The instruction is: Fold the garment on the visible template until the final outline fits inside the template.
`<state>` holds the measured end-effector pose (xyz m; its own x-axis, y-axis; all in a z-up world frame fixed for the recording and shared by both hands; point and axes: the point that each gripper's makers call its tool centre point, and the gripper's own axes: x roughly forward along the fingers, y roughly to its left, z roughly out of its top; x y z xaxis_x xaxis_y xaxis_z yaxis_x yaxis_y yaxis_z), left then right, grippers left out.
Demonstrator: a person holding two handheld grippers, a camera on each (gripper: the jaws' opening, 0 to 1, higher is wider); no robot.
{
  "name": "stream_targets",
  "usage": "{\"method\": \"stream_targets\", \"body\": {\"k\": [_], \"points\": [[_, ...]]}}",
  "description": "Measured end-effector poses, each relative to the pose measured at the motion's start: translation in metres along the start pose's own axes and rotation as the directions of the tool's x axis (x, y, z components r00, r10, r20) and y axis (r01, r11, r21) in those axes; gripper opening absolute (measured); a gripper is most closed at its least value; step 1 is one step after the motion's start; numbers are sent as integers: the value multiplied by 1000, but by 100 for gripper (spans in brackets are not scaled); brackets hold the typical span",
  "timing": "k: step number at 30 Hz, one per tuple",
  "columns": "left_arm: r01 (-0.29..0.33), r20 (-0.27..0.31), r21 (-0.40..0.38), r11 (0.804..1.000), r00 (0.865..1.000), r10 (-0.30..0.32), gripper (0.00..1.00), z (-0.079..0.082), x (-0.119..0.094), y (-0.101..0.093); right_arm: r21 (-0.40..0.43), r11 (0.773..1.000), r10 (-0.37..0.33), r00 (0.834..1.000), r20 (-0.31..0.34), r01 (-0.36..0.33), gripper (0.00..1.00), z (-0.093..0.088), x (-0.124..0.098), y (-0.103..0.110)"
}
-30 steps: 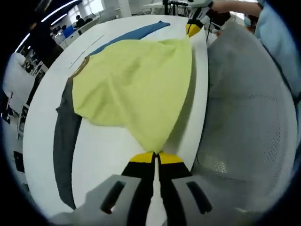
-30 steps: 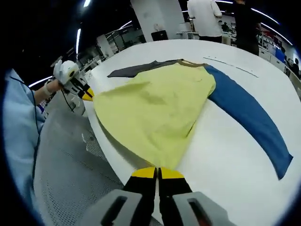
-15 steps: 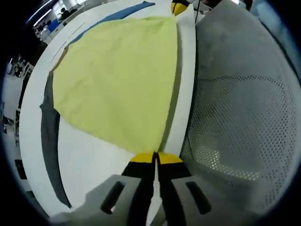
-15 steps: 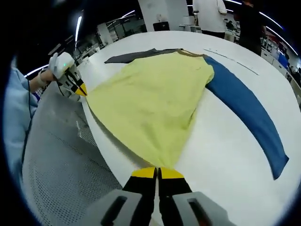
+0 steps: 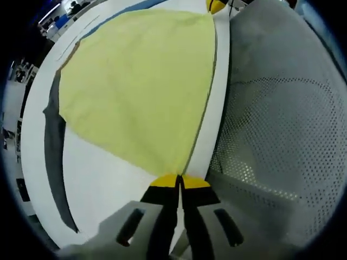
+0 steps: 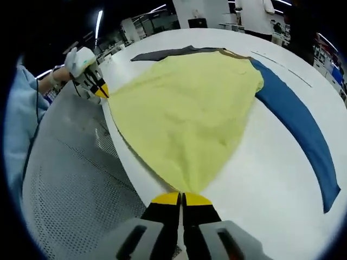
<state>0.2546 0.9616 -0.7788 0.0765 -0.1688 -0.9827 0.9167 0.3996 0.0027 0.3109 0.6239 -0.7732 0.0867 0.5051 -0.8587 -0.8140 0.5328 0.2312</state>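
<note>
A large open-plan lab or office: ceiling light strips (image 6: pixel 100 20) are glowing, desks (image 5: pixel 60 23) are standing far off.

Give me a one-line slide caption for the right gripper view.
Right claw shut on a hem corner of the yellow shirt with a blue sleeve, spread over the white table.

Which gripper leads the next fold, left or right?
Neither clearly. Left gripper and right gripper are each shut on a hem corner of the yellow shirt, at the table edge. Likely both lift together.
</note>
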Motion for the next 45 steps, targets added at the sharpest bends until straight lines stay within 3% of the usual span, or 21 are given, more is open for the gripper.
{"method": "stream_targets", "body": {"k": [12, 20, 21, 26, 29, 31, 33, 36, 37, 38, 39, 40, 41, 45], "points": [[-6, 7, -13, 1000, 1000, 6, 0, -1, -1, 0, -16, 1000, 7, 1000, -22, -7, 0, -3, 2, 3], [22, 84, -94, 995, 996, -15, 0, 0, -2, 0, -17, 1000, 13, 1000, -24, -14, 0, -4, 3, 3], [37, 119, -129, 991, 993, -22, 1, 3, -2, -1, -22, 1000, 16, 1000, -23, -17, 0, -4, 3, 4], [49, 178, -182, 982, 984, -17, 17, 3, -8, -1, -34, 999, 31, 999, -14, -31, 3, -4, -3, 5], [31, 225, -223, 974, 974, 21, 29, 4, -15, 6, -19, 999, 29, 999, 19, -29, 10, 1, -10, 3], [8, 267, -264, 965, 962, 65, 39, 4, -19, 17, -8, 1000, 28, 998, 55, -28, 20, 6, -12, 1], [-9, 305, -297, 955, 947, 104, 50, 5, -25, 26, 14, 1000, 17, 996, 84, -18, 31, 10, -16, -3], [-14, 392, -348, 937, 906, 159, 59, 14, -37, 38, 34, 999, -9, 990, 139, 4, 43, 19, -22, -10], [-23, 443, -365, 931, 875, 195, 61, 20, -44, 46, 47, 999, -17, 986, 168, 9, 48, 23, -24, -13], [-28, 470, -375, 927, 856, 216, 65, 24, -49, 51, 55, 998, -28, 982, 186, 18, 52, 26, -25, -15], [-33, 511, -400, 916, 822, 253, 69, 29, -56, 57, 67, 997, -44, 978, 205, 31, 59, 28, -27, -20], [-29, 530, -409, 912, 806, 264, 73, 31, -60, 59, 80, 996, -61, 975, 214, 44, 63, 28, -27, -24], [-26, 557, -429, 903, 780, 287, 78, 35, -65, 64, 85, 995, -66, 974, 219, 48, 68, 28, -28, -26], [2, 615, -484, 875, 713, 338, 94, 40, -77, 77, 103, 991, -112, 962, 250, 88, 84, 29, -33, -36]]}}
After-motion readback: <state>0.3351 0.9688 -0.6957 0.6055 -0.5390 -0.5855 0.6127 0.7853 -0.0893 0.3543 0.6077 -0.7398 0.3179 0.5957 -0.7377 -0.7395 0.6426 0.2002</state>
